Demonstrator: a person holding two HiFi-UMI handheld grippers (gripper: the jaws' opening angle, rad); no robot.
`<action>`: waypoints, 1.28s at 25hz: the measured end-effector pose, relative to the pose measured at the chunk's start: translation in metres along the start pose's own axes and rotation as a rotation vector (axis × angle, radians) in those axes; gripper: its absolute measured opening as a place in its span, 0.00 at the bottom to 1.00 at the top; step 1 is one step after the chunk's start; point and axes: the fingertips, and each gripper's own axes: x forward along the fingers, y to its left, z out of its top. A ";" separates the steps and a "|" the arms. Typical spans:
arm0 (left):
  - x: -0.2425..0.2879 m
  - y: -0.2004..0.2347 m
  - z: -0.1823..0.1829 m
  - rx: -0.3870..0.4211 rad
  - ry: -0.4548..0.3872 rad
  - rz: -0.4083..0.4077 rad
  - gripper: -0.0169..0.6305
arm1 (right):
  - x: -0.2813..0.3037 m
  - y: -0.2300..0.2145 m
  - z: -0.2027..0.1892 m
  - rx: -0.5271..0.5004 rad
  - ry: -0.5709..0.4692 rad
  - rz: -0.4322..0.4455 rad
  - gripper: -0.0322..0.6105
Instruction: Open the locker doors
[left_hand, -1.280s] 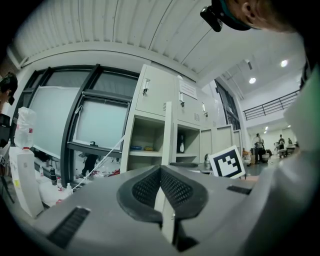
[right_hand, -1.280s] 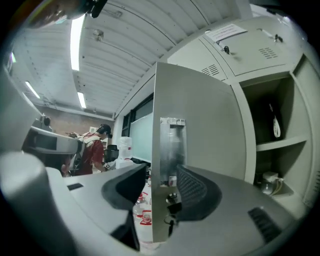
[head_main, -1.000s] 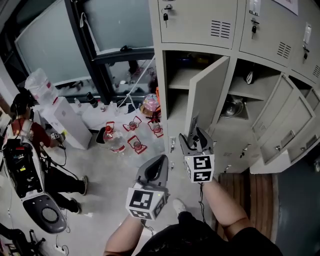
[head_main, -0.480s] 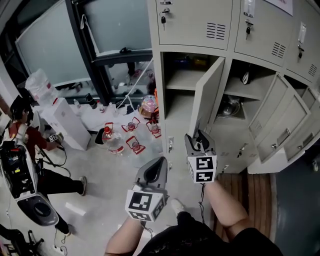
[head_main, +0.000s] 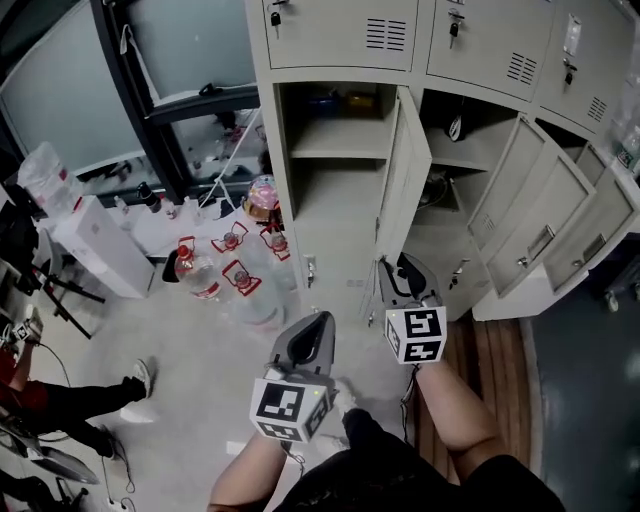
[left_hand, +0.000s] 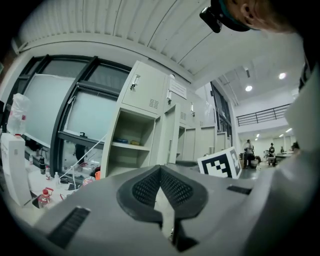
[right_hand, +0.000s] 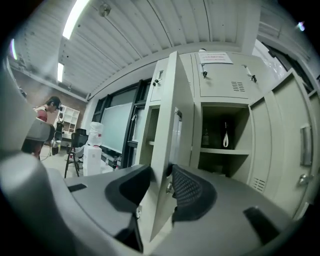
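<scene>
Two tongs, lower centre. Right tongs, jaws just closing, grasp one open locker door. Left tongs are clenched, empty.

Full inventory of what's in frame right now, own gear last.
lockers: one bank, beige, upper right, top row closed
locker door: one, beige, ajar, middle, held at its edge
other open doors: at least three, beige, further right
water jugs: about four, clear with red handles, floor left of lockers
water dispenser: one, white, at left by the window
window: dark-framed, upper left
other person: one, dark trousers, lower left floor
left gripper: one, grey, jaws together, empty
right gripper: one, grey, jaws have just been closing, shut on the locker door's edge
forearms: two, bare, bottom
</scene>
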 end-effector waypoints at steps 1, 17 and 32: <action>0.001 -0.002 -0.002 0.000 0.003 -0.005 0.03 | -0.003 -0.005 -0.001 0.001 0.000 -0.009 0.26; 0.011 -0.042 -0.007 0.029 0.011 -0.060 0.03 | -0.024 -0.047 -0.015 0.042 0.059 -0.033 0.22; 0.009 -0.180 -0.029 0.007 -0.004 -0.045 0.03 | -0.219 -0.166 -0.016 0.090 0.005 -0.102 0.05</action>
